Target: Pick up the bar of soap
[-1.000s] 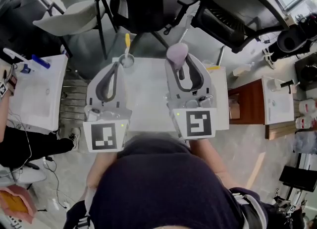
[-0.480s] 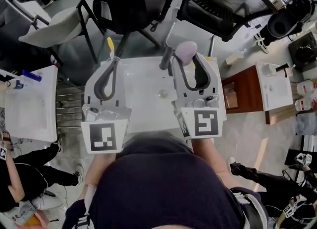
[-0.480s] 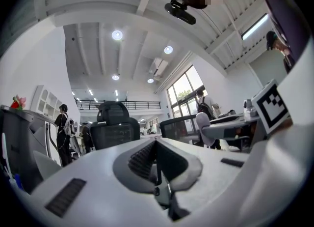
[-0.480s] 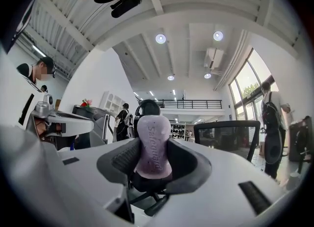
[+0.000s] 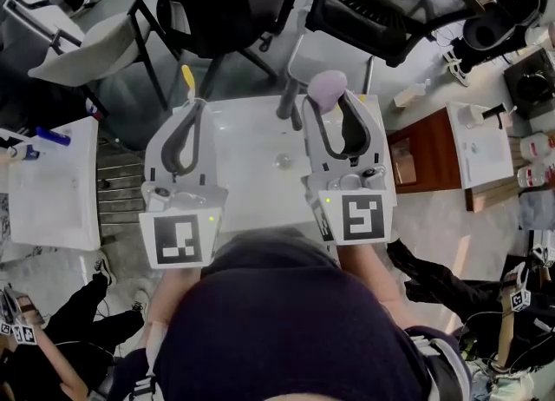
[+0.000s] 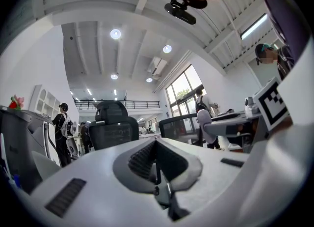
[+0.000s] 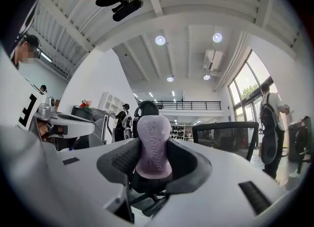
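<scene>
The bar of soap (image 5: 327,88) (image 7: 153,145) is lilac, with raised lettering along its face. It sits on end between the two jaws of the right claw (image 5: 329,109) (image 7: 154,164). The jaws are clamped against its two long sides, and its rounded upper end projects past the jaw tips. In the right gripper view only the room shows behind the soap; nothing touches it except the jaw pads. In the head view the soap lies over the far edge of the white bench (image 5: 251,143).

The left claw (image 5: 193,111) (image 6: 156,158) is clenched. Its jaws meet along one line, with nothing between them. It is held over the left part of the bench, level with the right claw and well apart from it. Each claw carries its marker cube, the left cube (image 5: 183,238) and the right cube (image 5: 356,216), at the end nearest the person.

A small round object (image 5: 282,161) lies on the bench between the two claws. A yellow-handled item (image 5: 186,75) shows just beyond the left claw's tip, with its lower part hidden.

Two black office chairs (image 5: 212,0) (image 5: 368,13) stand beyond the bench. A second white table (image 5: 52,191) stands to the left, and a brown wooden cabinet (image 5: 418,165) to the right.
</scene>
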The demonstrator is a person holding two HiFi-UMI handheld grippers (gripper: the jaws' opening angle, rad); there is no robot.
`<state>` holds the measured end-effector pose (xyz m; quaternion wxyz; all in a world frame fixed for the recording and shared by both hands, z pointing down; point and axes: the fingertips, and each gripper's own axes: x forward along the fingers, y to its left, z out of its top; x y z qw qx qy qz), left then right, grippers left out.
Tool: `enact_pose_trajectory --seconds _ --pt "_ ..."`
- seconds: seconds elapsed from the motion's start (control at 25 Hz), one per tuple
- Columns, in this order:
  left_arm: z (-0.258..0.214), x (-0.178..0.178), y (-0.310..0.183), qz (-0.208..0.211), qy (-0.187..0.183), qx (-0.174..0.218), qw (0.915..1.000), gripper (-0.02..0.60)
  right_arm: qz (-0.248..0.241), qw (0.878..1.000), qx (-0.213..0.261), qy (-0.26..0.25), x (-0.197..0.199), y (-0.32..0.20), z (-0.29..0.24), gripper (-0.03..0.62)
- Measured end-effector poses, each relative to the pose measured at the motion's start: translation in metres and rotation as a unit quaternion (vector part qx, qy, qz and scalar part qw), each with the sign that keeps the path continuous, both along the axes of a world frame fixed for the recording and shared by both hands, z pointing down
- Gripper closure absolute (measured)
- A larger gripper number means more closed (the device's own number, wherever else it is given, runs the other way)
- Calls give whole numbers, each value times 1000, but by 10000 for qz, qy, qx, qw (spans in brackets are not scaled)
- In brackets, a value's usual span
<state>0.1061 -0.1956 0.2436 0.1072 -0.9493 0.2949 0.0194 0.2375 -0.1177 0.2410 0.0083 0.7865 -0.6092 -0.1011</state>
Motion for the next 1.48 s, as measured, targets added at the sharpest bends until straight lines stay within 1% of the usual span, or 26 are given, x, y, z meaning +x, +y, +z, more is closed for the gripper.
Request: enact_pose_trajectory --seconds 0.36,0.48,0.64,0.84,1.16,1.48 --pt "3 -6 -2 -151 45 -3 9999 583 -37 9999 67 66 1 4 0 407" --pt "3 -3 0 -161 53 -8 9999 583 -30 10000 76 44 5 6 0 407" --pt "3 3 6 -154 31 6 9999 583 -68 9998 132 -127 15 9 1 407" --pt "2 9 10 -195 42 46 9998 583 -107 9997 196 -133 22 12 2 407" --pt "6 10 14 -327 35 37 9995 583 -258 9994 207 -139 24 12 3 407" --pt "6 7 13 -374 53 85 9992 583 -303 9992 225 -137 21 11 4 407"
